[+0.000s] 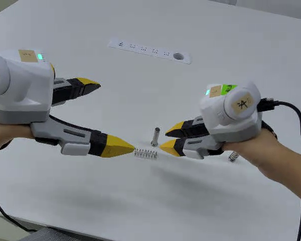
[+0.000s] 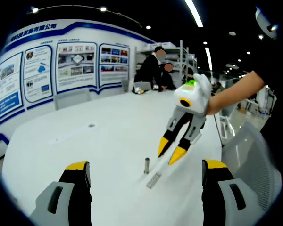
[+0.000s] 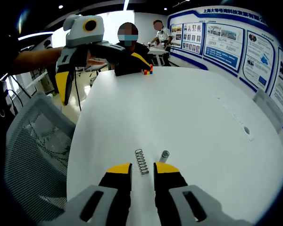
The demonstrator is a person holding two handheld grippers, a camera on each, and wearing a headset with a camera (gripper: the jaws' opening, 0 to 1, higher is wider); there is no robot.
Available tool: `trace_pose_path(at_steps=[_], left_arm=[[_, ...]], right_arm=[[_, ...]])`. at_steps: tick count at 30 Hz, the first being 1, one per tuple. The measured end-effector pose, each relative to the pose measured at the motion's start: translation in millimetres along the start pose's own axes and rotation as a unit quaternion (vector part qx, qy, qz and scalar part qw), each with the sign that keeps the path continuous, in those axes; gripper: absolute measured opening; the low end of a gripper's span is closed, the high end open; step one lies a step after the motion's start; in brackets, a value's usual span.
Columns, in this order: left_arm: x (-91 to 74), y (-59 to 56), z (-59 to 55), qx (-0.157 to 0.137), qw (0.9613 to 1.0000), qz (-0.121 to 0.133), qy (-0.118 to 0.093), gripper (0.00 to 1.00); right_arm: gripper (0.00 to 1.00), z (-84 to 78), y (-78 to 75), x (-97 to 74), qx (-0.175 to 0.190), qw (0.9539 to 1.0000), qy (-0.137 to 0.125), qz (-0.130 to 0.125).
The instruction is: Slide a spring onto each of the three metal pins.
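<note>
- The fingers [image 1: 113, 145] of the left gripper [image 1: 108, 116] are wide apart; they hold nothing.
- The right gripper [image 1: 169, 138] has its fingers only a little apart; they hold nothing too.
- A spring [image 1: 146, 153] lies flat on the white table [image 1: 140, 201], between the two grippers; it is just beside a metal pin [image 1: 155, 136].
- The metal pin stands straight up and is bare.
- A second spring [image 1: 234, 156] sits on the table, just beside the right hand [image 1: 256, 148].
</note>
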State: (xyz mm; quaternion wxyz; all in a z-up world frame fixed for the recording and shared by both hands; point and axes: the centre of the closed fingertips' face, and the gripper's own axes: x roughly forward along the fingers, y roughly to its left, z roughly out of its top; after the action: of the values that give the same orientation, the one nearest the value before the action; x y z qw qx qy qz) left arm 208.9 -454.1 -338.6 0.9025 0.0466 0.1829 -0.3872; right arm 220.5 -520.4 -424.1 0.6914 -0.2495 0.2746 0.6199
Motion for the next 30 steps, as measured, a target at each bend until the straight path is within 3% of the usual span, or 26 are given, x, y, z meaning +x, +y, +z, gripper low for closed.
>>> trace_pose_path(at_steps=[7,10,14,23,30], left_arm=[[-6.5,2.4,-4.7,-0.001,1.0000,0.006,0.005,1.00],[-11.2,5.6,-9.4,-0.005,0.9999,0.012,0.009,1.00],[-14.0,6.8,-14.3,-0.010,0.9998,0.015,0.012,1.00],[-13.8,6.9,-17.5,-0.019,0.9996,0.017,0.010,0.99],[-12.1,5.1,-18.5,-0.024,0.9996,0.012,0.009,0.98]], right_arm=[[0.19,-14.2,5.2,30.6,0.000,0.9995,0.029,0.010],[0.19,-20.0,2.1,38.9,-0.007,0.9991,0.042,0.001],[0.19,-25.2,-3.0,44.5,-0.004,0.9986,0.051,-0.009],[0.16,-37.5,-3.9,53.1,-0.013,0.9974,0.070,-0.006],[0.12,-35.7,-2.1,53.2,0.006,0.9982,0.059,0.004]])
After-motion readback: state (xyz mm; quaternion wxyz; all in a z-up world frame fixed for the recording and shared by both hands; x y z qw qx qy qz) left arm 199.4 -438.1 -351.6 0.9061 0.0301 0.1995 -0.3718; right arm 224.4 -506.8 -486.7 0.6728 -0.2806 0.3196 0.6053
